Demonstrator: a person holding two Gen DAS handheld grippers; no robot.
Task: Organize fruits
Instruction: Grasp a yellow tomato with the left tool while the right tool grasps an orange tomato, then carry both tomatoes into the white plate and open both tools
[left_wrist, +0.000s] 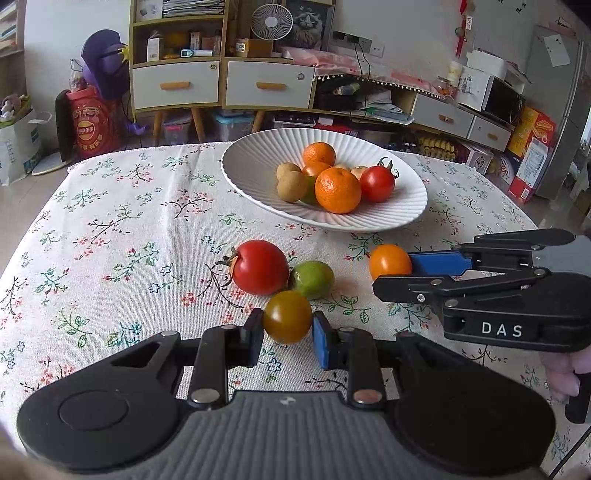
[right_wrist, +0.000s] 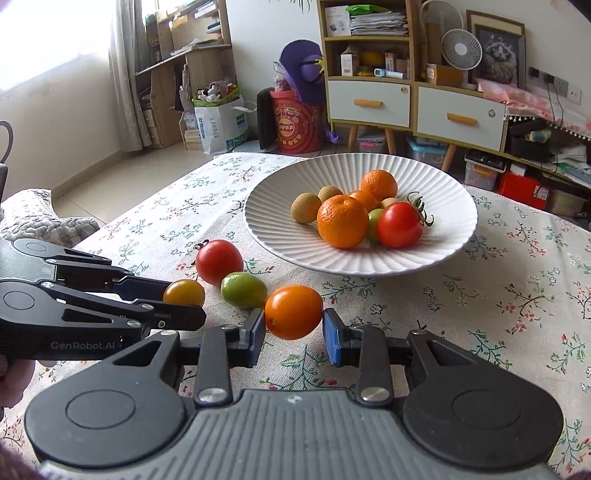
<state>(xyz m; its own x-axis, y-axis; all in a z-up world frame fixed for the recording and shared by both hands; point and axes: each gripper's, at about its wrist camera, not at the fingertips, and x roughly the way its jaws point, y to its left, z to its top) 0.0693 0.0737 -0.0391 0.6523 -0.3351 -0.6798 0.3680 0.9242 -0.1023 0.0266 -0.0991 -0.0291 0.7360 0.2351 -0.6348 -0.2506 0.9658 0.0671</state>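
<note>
A white ribbed plate (left_wrist: 258, 162) (right_wrist: 450, 229) on the floral tablecloth holds oranges, small brown fruits and a red tomato (left_wrist: 376, 183) (right_wrist: 399, 224). Loose on the cloth lie a red tomato (left_wrist: 260, 267) (right_wrist: 218, 261) and a green fruit (left_wrist: 313, 278) (right_wrist: 243, 289). My left gripper (left_wrist: 288, 328) (right_wrist: 177, 299) is shut on a yellow-brown tomato (left_wrist: 287, 316) (right_wrist: 183, 291) at the cloth. My right gripper (right_wrist: 293, 328) (left_wrist: 395, 267) is shut on an orange tomato (right_wrist: 293, 312) (left_wrist: 389, 261) just right of the green fruit.
The table's far edge (left_wrist: 147, 147) lies behind the plate. Beyond it stand a cabinet with drawers (left_wrist: 221, 81), a red drum (left_wrist: 92, 122) and boxes on the floor. A grey cushion (right_wrist: 37, 218) sits at the left of the table.
</note>
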